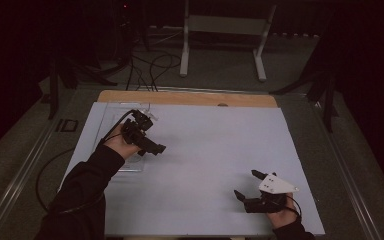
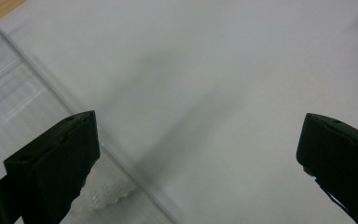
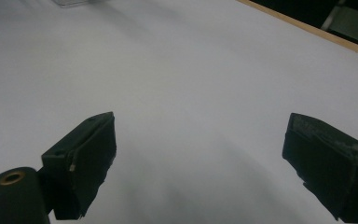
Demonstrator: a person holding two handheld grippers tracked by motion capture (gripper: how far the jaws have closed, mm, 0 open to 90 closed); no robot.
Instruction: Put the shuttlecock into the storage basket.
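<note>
Over clear tray, left gripper gapes; right gripper wide, low.

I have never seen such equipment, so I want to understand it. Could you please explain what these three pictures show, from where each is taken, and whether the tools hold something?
There is no robot here. A person sits at a table covered with a white sheet and holds a hand tool with two black jaws in each hand. The high view looks down from above the person: the left gripper is at the left, over a clear tray, and the right gripper is near the front edge at the right. The other two pictures come from small cameras riding on the tools, looking along their jaws. In the left gripper view the left gripper is open, with the tray's edge below it. In the right gripper view the right gripper is open over bare sheet. Neither holds anything.
</note>
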